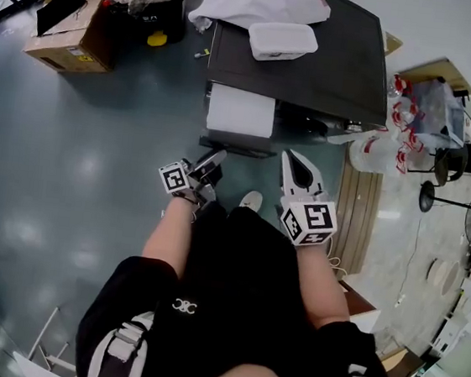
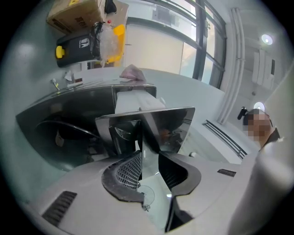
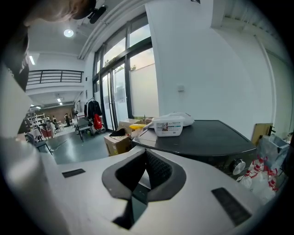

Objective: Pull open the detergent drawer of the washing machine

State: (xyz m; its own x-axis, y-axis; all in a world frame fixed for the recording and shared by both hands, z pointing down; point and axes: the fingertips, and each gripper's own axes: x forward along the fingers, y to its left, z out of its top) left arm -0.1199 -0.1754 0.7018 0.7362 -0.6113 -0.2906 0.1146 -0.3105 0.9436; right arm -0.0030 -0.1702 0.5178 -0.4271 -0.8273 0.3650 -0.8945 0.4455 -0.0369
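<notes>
My left claw (image 2: 149, 157) is narrowed on the glossy front panel (image 2: 156, 121) of the detergent drawer (image 2: 134, 98), which stands well out of the washing machine (image 1: 334, 64) just ahead. It's light, rigid plastic, probably slick, so I'd grip mid-panel and pull straight. My right claw (image 3: 146, 160) is pinched together, empty.

Person's in a black outfit (image 1: 239, 264) with white print on the short sleeves (image 1: 121, 344), a small white logo (image 1: 184, 306) and a white shoe (image 1: 251, 200). Both the left gripper (image 1: 211, 162) and right gripper (image 1: 293, 160) have pale grey shells, dark ribbed fingers (image 3: 158, 169), and black-and-white marker cubes (image 1: 309, 221) behind the fingers.
</notes>
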